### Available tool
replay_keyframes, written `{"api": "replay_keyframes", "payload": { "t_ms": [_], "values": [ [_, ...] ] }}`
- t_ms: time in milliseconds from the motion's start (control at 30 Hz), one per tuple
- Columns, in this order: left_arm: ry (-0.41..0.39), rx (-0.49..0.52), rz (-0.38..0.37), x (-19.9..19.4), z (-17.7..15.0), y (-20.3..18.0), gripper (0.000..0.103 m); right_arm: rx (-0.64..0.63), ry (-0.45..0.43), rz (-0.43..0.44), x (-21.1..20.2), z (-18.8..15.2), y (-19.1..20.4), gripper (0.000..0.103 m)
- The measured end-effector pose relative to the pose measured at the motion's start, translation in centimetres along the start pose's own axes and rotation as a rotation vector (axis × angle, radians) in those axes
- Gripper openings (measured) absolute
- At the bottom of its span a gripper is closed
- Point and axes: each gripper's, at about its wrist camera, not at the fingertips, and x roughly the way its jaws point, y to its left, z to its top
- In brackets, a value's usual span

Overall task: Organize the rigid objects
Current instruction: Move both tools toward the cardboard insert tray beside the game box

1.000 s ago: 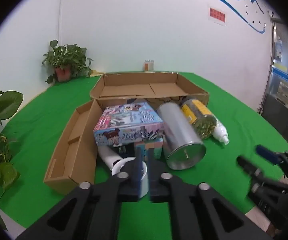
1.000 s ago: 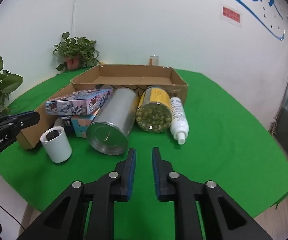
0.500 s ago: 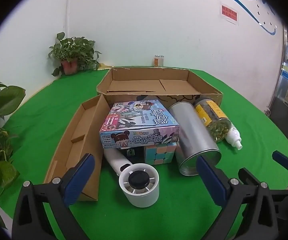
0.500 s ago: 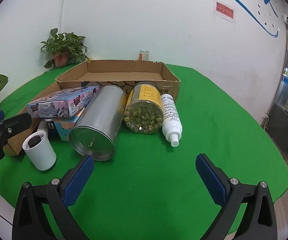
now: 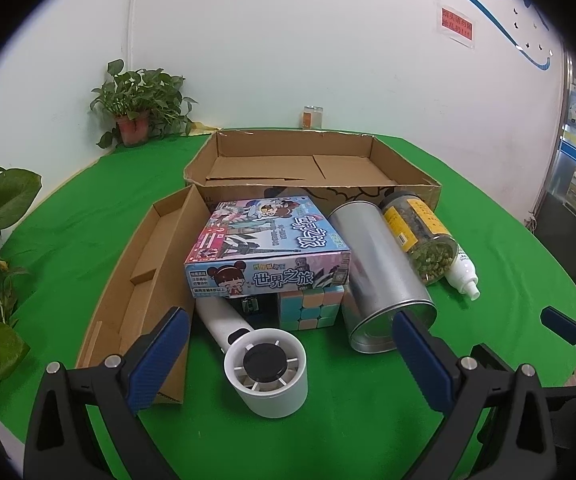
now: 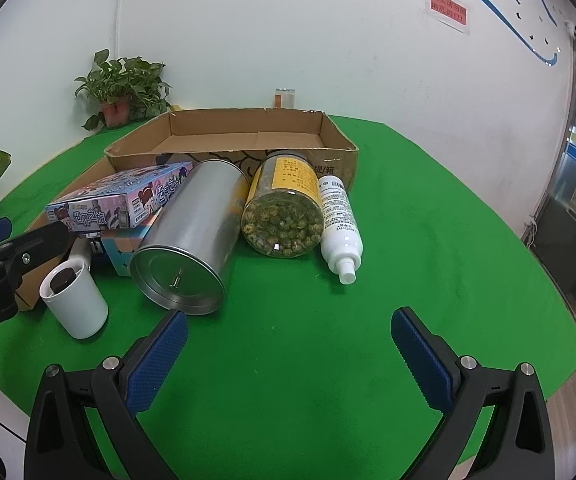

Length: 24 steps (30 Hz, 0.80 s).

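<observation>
Left tool (image 5: 292, 354): jaws just spread wide, empty, a white handheld fan (image 5: 265, 372) on the green tabletop (image 5: 87, 232) between them, untouched. Right tool (image 6: 288, 354): likewise just opened wide, holding nothing. Ahead, lying side by side: metal canister (image 6: 191, 240), jar of dried flowers (image 6: 283, 216), white spray bottle (image 6: 340, 224). Board-game box (image 5: 271, 248) rests on a puzzle cube (image 5: 312, 306), before an open cardboard tray (image 5: 308, 168).

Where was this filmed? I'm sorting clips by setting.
Probably an office or lab set up for recording, not a home: a round table under green cloth, a white wall with a blue painted logo and a red notice, potted plants.
</observation>
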Motion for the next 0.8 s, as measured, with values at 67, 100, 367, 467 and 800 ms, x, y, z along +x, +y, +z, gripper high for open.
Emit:
{"api": "replay_keyframes", "payload": {
  "t_ms": [67, 100, 367, 467, 800],
  "values": [
    [0.007, -0.006, 0.0, -0.1, 0.0, 0.1, 0.101, -0.009, 0.002, 0.001, 0.1, 0.0, 0.1, 0.102],
    [0.011, -0.007, -0.002, -0.1, 0.0, 0.1, 0.101, -0.014, 0.004, 0.002, 0.1, 0.0, 0.1, 0.102],
    [0.024, -0.001, -0.003, -0.1, 0.3, 0.2, 0.101, -0.03, -0.002, 0.007, 0.0, 0.6, 0.5, 0.102],
    [0.027, -0.006, -0.008, 0.0, 0.5, 0.3, 0.101, -0.032, 0.0, 0.009, 0.1, 1.0, 0.5, 0.102],
    [0.057, -0.046, -0.057, 0.4, 0.6, 2.1, 0.101, -0.06, 0.022, 0.044, 1.1, 0.9, 2.3, 0.102]
  ]
}}
